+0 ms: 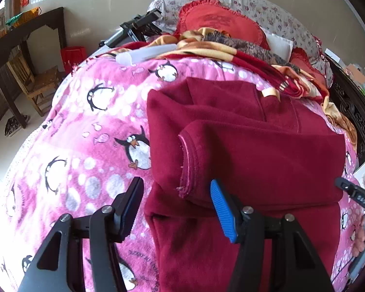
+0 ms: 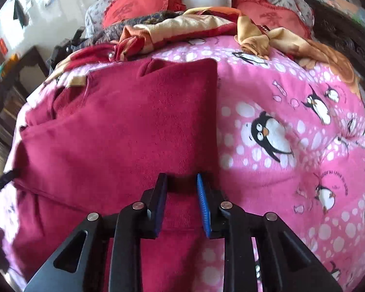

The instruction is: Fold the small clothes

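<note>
A dark red fleece garment lies partly folded on a pink penguin blanket. A sleeve with a ribbed cuff is folded across its body. My left gripper is open, its jaws wide apart just above the garment's near left edge, with the cuff between the fingertips. In the right wrist view the garment fills the left half. My right gripper is open with a narrow gap, over the garment's near right edge. No cloth is pinched in either one.
Crumpled orange and red bedding and red heart pillows lie at the bed's far end. A dark carved headboard runs along the right. A wooden chair, a dark table and a red basket stand left of the bed.
</note>
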`<state>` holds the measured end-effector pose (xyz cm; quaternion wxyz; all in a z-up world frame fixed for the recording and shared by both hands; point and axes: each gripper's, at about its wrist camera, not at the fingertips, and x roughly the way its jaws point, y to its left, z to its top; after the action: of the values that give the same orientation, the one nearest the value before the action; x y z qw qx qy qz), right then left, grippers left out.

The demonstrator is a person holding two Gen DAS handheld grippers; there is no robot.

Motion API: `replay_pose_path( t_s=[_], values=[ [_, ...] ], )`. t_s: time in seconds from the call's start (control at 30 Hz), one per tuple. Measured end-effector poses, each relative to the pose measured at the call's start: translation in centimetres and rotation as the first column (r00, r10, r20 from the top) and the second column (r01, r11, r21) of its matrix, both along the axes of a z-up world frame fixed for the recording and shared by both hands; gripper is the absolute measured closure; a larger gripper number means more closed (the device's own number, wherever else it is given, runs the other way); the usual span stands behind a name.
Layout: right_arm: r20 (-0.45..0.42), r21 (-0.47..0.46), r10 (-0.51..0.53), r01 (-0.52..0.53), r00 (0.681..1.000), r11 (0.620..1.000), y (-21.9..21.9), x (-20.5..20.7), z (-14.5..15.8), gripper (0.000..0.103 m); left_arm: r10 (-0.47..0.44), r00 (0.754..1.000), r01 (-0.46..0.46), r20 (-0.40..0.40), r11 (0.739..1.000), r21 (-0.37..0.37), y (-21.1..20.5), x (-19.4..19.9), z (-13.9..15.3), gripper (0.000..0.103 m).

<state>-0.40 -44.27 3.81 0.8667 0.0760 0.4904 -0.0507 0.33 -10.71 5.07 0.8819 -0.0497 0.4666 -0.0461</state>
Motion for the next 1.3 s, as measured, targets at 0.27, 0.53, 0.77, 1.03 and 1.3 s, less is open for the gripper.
replay_pose_path(
  t_s=[0.27,0.53,0.77,1.03,1.3],
  values=[
    [0.045,0.055,0.026,-0.028,0.999,0.998,1.5,-2.7,1.9,0.091,0.053,0.998,-0.052,-0.023,0.997,0.055,-0.2,2.8,-0.9,0.042],
    [0.002,0.072,0.012,-0.012,1.000,0.997,2.2,-3.4,0.8,0.091,0.081,0.996,-0.081,-0.039,0.997,0.013,1.5,1.1,-0.5,0.040],
    [0.007,0.082,0.051,-0.052,0.999,0.995,3.0,-6.3,1.9,0.086,0.031,1.000,-0.031,0.004,1.000,-0.008,2.0,-4.2,2.4,0.039],
    [-0.033,0.094,0.091,-0.088,0.995,0.992,3.6,-10.6,2.8,0.083,-0.011,1.000,0.012,0.020,1.000,-0.021,2.6,-10.2,3.7,0.033],
    [-0.071,0.006,0.154,-0.154,0.985,0.988,3.4,-15.1,5.2,0.081,-0.002,1.000,0.002,0.014,1.000,0.004,3.8,-13.7,3.3,0.031]
  ],
)
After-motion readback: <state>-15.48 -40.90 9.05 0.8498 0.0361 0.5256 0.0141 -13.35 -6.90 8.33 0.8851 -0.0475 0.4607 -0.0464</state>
